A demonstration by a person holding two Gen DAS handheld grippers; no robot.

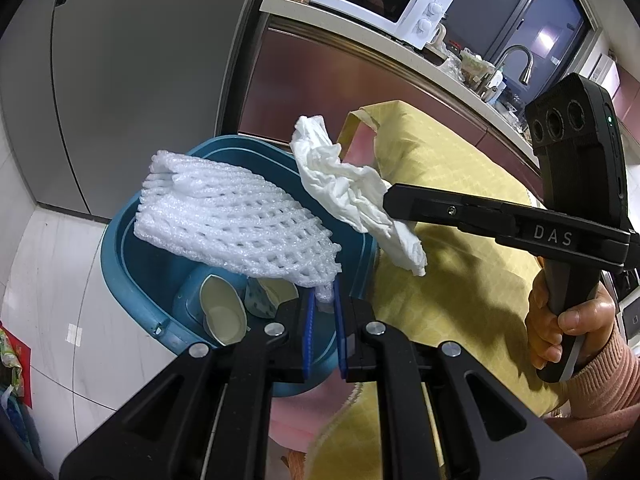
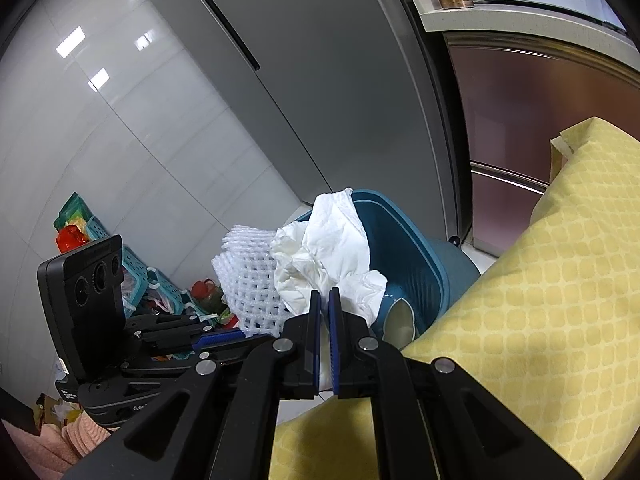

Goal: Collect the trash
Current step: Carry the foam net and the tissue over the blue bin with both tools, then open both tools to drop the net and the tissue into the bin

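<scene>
My left gripper is shut on a corner of a white foam fruit net, which hangs over the blue bin. My right gripper is shut on a crumpled white tissue. In the left wrist view that tissue hangs from the right gripper above the bin's right rim. In the right wrist view the foam net sits left of the tissue, held by the left gripper, and the bin lies behind both. Paper cups lie inside the bin.
A table with a yellow checked cloth stands right of the bin. A grey fridge rises behind it, with a microwave and a faucet on the counter. Teal baskets with clutter sit on the floor. A hand holds the right tool.
</scene>
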